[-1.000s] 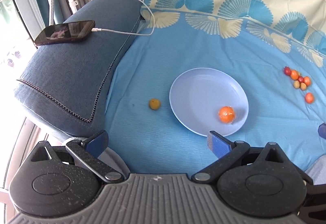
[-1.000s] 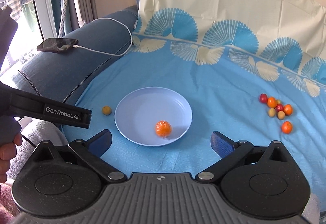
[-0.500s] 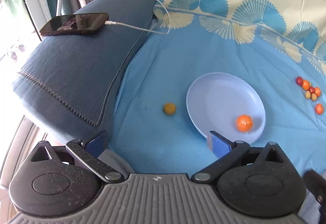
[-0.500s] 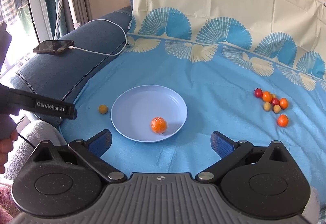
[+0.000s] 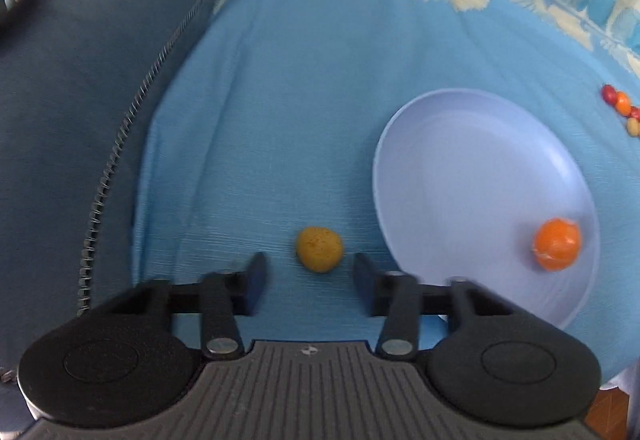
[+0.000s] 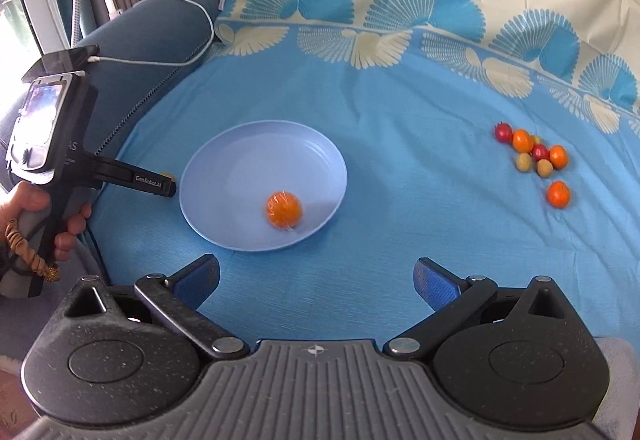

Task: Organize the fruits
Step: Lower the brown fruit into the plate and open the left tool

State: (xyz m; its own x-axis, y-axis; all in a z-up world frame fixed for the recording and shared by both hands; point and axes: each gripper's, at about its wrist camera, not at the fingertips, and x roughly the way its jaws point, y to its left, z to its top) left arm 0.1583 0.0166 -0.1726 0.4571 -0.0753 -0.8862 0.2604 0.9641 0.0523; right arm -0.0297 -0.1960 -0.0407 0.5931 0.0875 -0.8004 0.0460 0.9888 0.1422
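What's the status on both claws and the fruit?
Left claw closing around yellow fruit, not touching. Right claw open, empty. Orange on plate. Nothing blocking.

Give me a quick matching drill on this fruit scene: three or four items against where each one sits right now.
Items:
1. orange fruit
2. yellow fruit
3. fruit cluster
4. plate

Places:
A. on the cloth beside the plate, just ahead of the left gripper, its jaws closing
B. far right on the cloth
C. inside the plate
D. middle of the blue cloth

Pairs: 1-C, 2-A, 3-B, 4-D
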